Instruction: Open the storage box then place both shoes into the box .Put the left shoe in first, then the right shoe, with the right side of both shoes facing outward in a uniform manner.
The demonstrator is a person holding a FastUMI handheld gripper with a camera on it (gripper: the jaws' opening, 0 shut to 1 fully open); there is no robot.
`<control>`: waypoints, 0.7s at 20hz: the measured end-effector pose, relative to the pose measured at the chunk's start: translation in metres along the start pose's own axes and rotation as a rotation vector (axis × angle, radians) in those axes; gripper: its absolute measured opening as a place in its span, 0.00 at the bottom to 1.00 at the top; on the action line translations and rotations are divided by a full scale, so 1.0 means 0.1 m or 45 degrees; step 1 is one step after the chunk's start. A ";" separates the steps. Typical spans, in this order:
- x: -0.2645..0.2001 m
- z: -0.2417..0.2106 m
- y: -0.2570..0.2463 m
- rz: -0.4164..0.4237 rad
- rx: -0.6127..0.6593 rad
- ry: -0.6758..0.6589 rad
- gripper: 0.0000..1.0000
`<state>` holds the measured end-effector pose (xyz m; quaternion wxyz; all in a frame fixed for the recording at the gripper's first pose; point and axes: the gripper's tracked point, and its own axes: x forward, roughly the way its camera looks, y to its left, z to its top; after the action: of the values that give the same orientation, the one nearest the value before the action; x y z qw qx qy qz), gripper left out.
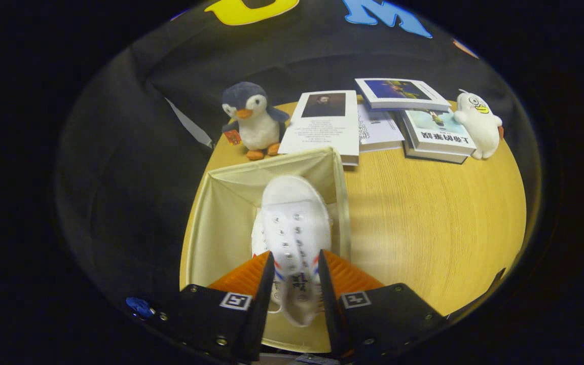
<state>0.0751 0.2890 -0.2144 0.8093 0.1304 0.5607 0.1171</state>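
Observation:
A white lace-up shoe (294, 223) with red and blue side stripes is held between my fingers, toe pointing away from me. My gripper (296, 268) is shut on the shoe, both fingers pressing its sides near the tongue. The shoe hangs over the open cream fabric storage box (221, 203), toward the box's right wall. Under the held shoe, a bit of another white shoe (257, 238) seems to lie inside the box, mostly hidden.
The box stands at the left part of a round wooden table (424, 218). Beyond the box sit a plush penguin (251, 119), several books (325, 124) and a white plush duck (479, 124) at the far right.

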 end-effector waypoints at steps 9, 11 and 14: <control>-0.92 0.35 -0.13 0.027 -0.166 -0.315 0.99; -1.16 0.37 -0.27 0.030 -0.152 -0.362 0.98; -1.51 0.45 -0.57 -0.007 -0.164 -0.469 0.98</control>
<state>0.0677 0.1815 -0.0858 0.9051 0.0960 0.3950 0.1246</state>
